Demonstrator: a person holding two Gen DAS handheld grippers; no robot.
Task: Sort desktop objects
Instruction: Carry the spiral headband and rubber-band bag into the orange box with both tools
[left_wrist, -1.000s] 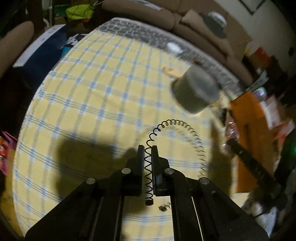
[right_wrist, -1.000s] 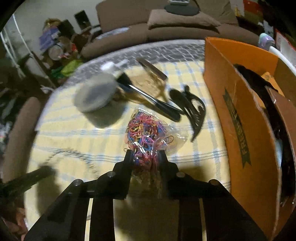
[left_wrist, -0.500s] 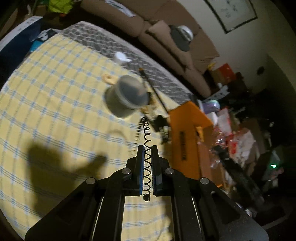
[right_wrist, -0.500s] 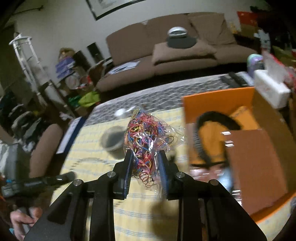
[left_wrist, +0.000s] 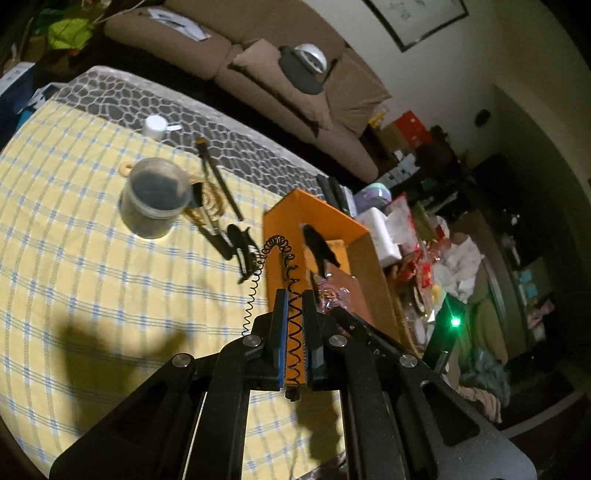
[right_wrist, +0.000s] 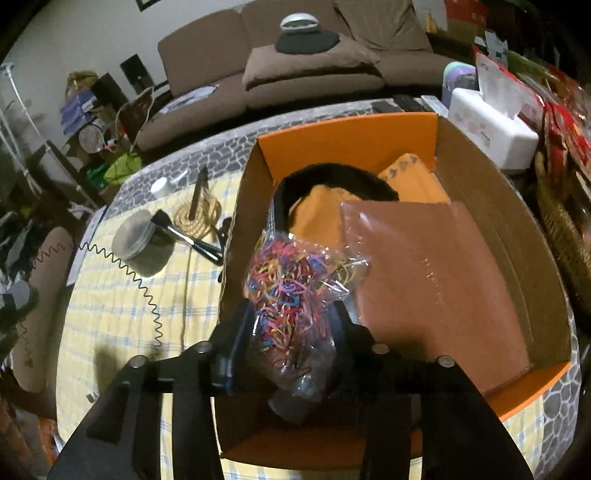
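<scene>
Right claw (right_wrist: 291, 325) opening over the orange box (right_wrist: 491, 206), bag of rubber bands (right_wrist: 291, 291) between its jaws, long axis toward 12 o'clock (box directly below). Left claw (left_wrist: 294, 332) clamped on coiled cord (left_wrist: 291, 295); box at its 1 o'clock.

Orange box (right_wrist: 343, 133); yellow-and-blue checked tablecloth (left_wrist: 74, 258); seemingly black coil (left_wrist: 291, 280).
</scene>
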